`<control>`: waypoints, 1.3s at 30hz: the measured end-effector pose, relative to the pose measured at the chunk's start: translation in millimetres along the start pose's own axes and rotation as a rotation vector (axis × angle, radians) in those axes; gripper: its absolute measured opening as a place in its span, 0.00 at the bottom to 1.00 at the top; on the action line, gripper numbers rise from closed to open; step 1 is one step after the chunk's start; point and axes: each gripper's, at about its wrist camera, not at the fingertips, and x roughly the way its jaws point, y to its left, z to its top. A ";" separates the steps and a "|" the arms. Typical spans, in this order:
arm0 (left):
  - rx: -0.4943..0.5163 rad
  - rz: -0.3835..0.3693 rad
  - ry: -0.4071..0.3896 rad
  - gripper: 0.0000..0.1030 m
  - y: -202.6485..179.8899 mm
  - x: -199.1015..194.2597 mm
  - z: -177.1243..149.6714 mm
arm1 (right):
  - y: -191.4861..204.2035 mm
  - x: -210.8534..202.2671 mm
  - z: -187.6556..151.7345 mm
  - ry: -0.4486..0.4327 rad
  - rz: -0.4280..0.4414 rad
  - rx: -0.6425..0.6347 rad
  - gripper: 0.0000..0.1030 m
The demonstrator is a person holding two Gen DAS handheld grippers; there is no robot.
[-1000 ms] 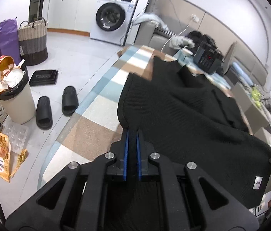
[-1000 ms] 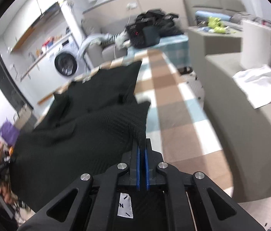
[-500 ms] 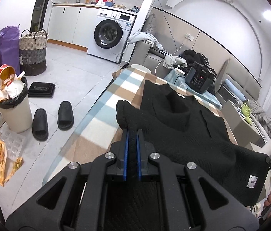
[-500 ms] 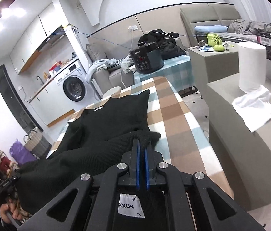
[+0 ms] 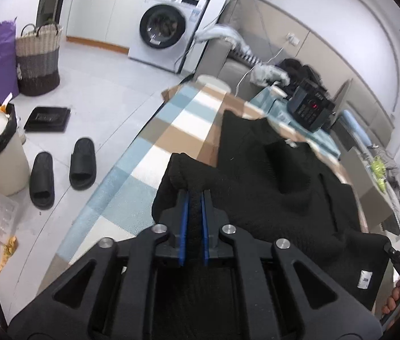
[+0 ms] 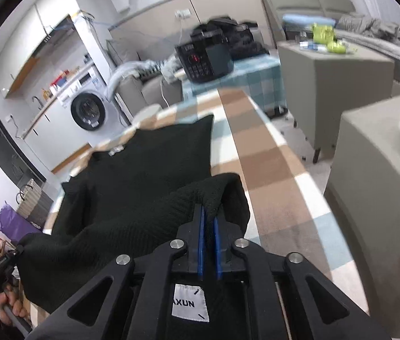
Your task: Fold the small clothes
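One checked blue, tan and white tablecloth (image 5: pixel 171 130), my landmark. On it lies a black knitted sweater (image 5: pixel 271 175), its near hem lifted for folding. My left gripper (image 5: pixel 193 198) pinches one hem corner tight; my right gripper (image 6: pixel 208 221), jaws just easing apart, has knit between them.

A black knit garment (image 5: pixel 271 187) is spread over a table covered in a brown, blue and white check. The far part is laid flat, a small white label visible at its neckline. The near edge is raised off the surface and doubled over toward the far part, sagging between its two raised corners.
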 end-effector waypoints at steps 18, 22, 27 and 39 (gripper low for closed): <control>0.068 0.026 0.101 0.36 -20.9 86.7 -14.2 | 0.6 58.7 -17.5 0.104 -0.001 -0.042 0.48; 0.107 0.037 0.116 0.25 -33.9 96.1 -19.9 | 12.0 64.0 -22.4 0.079 -0.046 -0.095 0.31; 0.150 0.010 0.141 0.23 -50.4 94.3 -33.0 | 12.3 60.8 -28.4 0.100 -0.064 -0.118 0.17; 0.204 -0.033 0.177 0.22 -53.7 48.7 -78.9 | -14.5 24.2 -49.6 0.118 -0.102 -0.070 0.16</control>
